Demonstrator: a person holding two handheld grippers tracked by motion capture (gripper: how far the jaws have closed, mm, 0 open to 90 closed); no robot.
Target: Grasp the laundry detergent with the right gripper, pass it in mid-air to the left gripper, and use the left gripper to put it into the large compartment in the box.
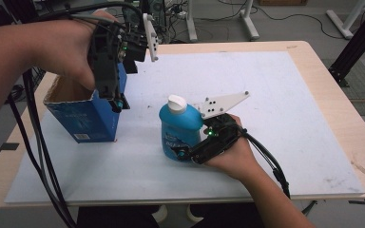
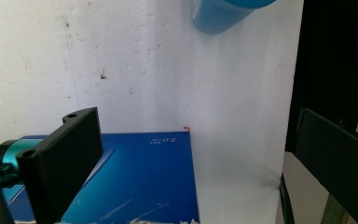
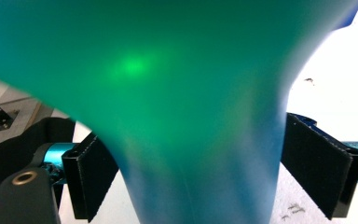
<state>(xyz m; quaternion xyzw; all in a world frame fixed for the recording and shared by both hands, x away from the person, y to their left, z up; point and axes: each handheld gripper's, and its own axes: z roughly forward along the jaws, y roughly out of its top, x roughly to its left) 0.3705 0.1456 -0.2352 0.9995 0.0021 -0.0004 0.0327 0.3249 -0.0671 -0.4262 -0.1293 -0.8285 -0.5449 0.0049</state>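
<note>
A blue bottle (image 1: 178, 128) with a white cap (image 1: 177, 103) stands upright mid-table. My right gripper (image 1: 190, 153) reaches in from the right, and its jaws press the lower body on both sides. In the right gripper view the bottle (image 3: 168, 93) bulges between the two black pads of that gripper (image 3: 200, 177). At the left stands an open-topped blue cardboard box (image 1: 88, 118). My left gripper (image 1: 116, 97) hangs over its right wall, pointing down, jaws wide apart and holding nothing. The left gripper view looks down past this gripper (image 2: 191, 163) onto the box (image 2: 140, 177) and the bottle (image 2: 219, 16).
A white mat (image 1: 266, 118) covers most of the wooden table (image 1: 342, 118). Black cables (image 1: 38, 142) trail off the left edge from my left gripper. A black frame post (image 1: 356, 42) stands beyond the table's right corner.
</note>
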